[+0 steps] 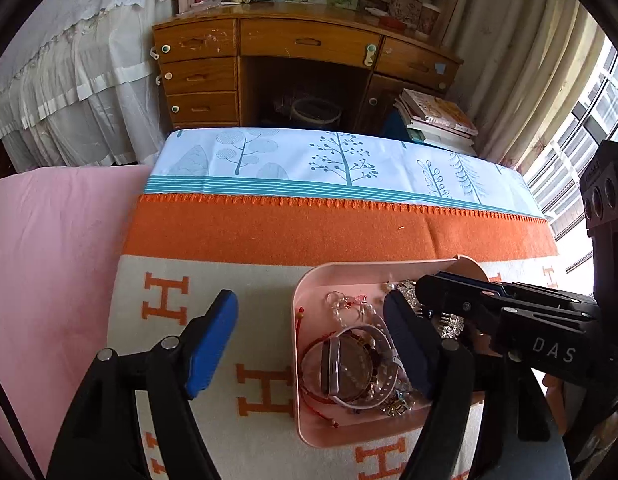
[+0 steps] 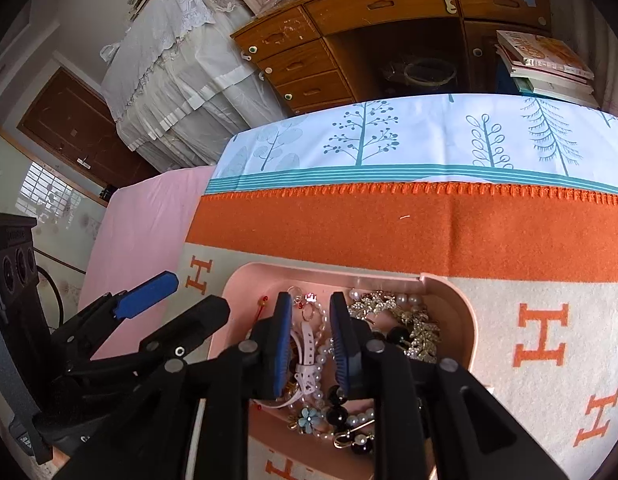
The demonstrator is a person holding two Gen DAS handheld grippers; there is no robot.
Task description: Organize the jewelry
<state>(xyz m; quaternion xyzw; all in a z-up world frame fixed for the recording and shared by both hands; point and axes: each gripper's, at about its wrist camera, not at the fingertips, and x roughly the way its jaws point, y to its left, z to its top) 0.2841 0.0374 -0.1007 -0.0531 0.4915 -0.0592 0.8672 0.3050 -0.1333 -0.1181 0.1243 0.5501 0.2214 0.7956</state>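
Observation:
A pink tray (image 1: 305, 360) full of tangled jewelry sits on the orange and white H blanket. In it lie a white watch (image 1: 349, 364), pearl strands (image 2: 319, 364), a red cord bracelet (image 1: 315, 396), a rhinestone leaf piece (image 2: 409, 320) and black beads (image 2: 337, 404). My left gripper (image 1: 311, 344) is open, straddling the tray's left wall. My right gripper (image 2: 311, 344) is down inside the tray, fingers partly open around the white strap and pearls, not clamped.
The blanket (image 1: 269, 236) covers a table with a tree-print cloth (image 1: 309, 156) behind. A pink bed (image 1: 49, 260) lies to the left. A wooden desk (image 1: 305, 64) and a book stack (image 1: 437, 120) stand beyond.

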